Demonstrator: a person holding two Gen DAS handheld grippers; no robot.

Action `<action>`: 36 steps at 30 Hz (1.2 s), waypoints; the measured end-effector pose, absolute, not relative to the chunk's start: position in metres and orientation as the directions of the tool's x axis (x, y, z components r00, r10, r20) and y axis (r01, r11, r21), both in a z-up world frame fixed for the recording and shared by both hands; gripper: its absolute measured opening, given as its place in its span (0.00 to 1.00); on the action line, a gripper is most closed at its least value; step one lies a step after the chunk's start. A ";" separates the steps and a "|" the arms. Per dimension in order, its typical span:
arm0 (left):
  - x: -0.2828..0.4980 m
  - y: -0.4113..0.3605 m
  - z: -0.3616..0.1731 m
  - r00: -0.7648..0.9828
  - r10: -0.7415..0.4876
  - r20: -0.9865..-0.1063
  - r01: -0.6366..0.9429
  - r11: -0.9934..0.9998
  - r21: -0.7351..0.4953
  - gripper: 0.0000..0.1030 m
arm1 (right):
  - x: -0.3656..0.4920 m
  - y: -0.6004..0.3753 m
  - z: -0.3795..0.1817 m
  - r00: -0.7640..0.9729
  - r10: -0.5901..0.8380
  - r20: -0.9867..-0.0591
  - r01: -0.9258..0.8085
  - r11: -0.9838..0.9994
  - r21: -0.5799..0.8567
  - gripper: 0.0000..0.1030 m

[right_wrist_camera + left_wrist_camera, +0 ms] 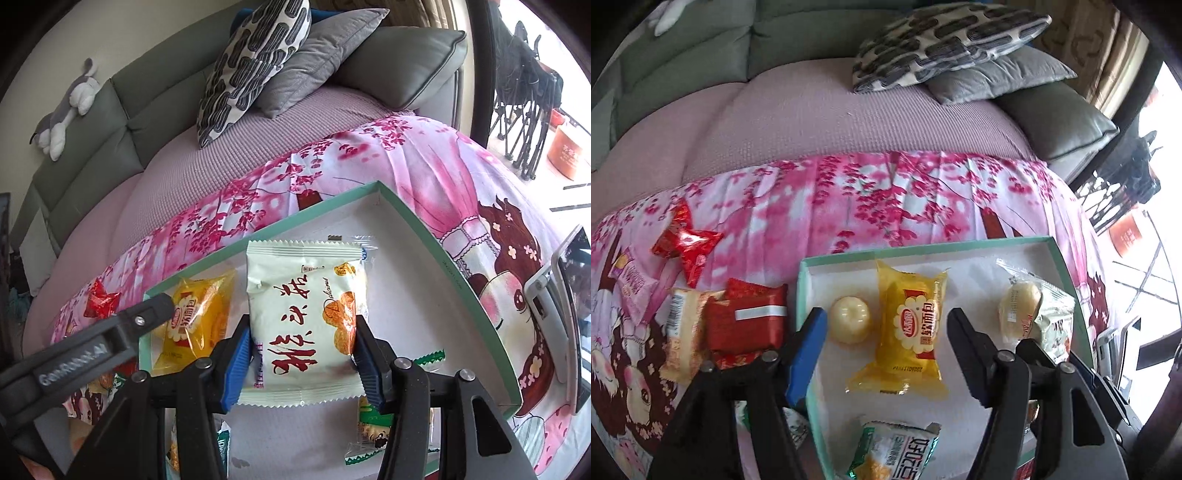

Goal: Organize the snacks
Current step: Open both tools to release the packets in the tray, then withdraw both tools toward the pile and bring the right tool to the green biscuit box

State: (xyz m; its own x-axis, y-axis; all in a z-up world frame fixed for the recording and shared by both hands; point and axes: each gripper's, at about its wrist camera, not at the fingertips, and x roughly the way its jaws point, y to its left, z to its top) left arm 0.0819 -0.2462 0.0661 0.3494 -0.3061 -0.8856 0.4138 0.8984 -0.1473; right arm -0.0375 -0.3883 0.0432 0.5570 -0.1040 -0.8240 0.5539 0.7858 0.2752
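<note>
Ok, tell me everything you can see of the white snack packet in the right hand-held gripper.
The white plastic snack packet is pillow-shaped with crimped ends, large red characters and an orange food picture. The right hand-held gripper clamps its lower sides between blue pads, holding it upright over the teal-rimmed white box, right of the yellow packet.

Left tongs [886,332] apart, right tongs [303,347] clamped.
</note>
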 end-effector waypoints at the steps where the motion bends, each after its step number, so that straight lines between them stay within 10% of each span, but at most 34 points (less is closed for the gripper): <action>1: 0.082 -0.243 0.068 0.358 -0.298 -0.885 0.401 0.905 -0.143 0.74 | -0.037 -0.388 0.043 0.558 -0.098 -0.824 0.554 0.784 0.281 0.54; 14: 0.088 -0.184 0.061 0.415 -0.185 -0.891 0.243 0.966 -0.087 0.88 | -0.034 -0.383 0.043 0.589 -0.066 -0.805 0.515 0.799 0.311 1.00; 36: 0.073 -0.123 0.055 0.423 -0.104 -0.900 0.180 0.983 -0.029 0.95 | -0.025 -0.348 0.061 0.595 -0.099 -0.797 0.458 0.858 0.235 1.00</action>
